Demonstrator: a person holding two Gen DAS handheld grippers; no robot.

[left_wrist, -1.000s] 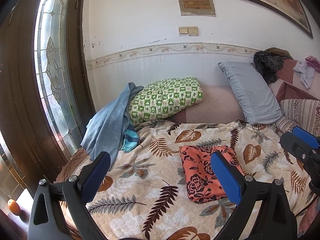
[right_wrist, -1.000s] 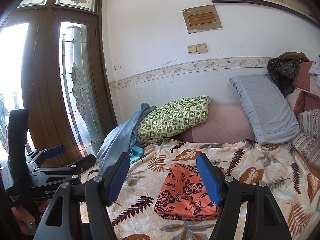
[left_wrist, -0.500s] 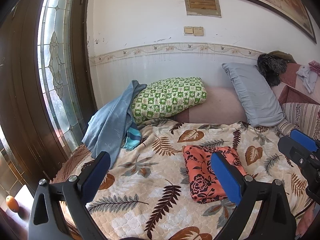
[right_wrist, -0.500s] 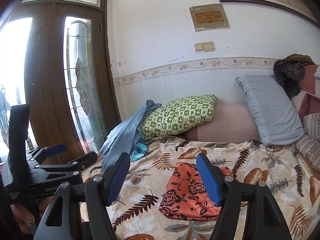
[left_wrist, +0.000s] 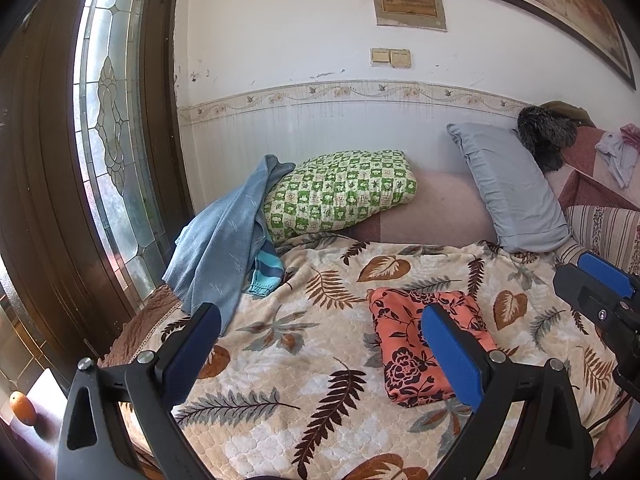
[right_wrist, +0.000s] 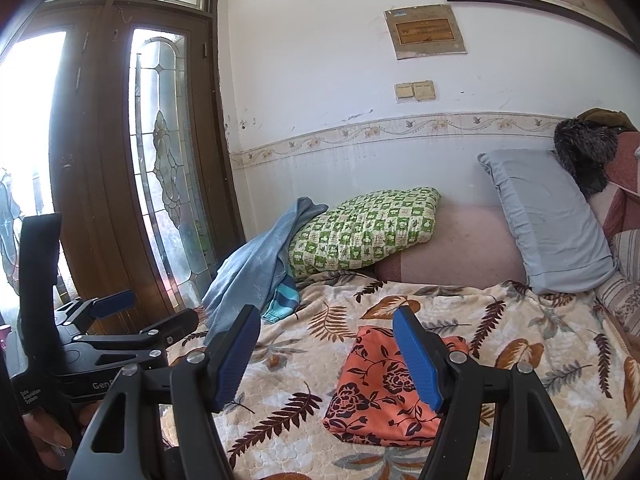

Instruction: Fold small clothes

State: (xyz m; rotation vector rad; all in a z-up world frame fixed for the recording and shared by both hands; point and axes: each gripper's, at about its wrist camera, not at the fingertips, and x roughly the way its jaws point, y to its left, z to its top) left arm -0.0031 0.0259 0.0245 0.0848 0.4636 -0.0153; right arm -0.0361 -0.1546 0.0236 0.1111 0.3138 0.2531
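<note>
A folded orange cloth with dark flowers (left_wrist: 404, 344) lies flat on the leaf-print bed cover (left_wrist: 304, 320); it also shows in the right wrist view (right_wrist: 380, 392). My left gripper (left_wrist: 320, 352) is open and empty, held above the bed's front, with the cloth behind its right finger. My right gripper (right_wrist: 326, 360) is open and empty, held back from the cloth. The right gripper shows at the right edge of the left wrist view (left_wrist: 600, 296). The left gripper shows at the left of the right wrist view (right_wrist: 100, 332).
A blue garment (left_wrist: 224, 248) hangs over a green checked pillow (left_wrist: 340, 192) at the bed's back left. A grey pillow (left_wrist: 508, 188) leans on the wall. A wooden door with leaded glass (left_wrist: 108, 120) stands left. More cloth (left_wrist: 616, 152) lies far right.
Both grippers have drawn slightly back and tilted up, so the bed sits lower in both views. The folded cloth has not moved.
</note>
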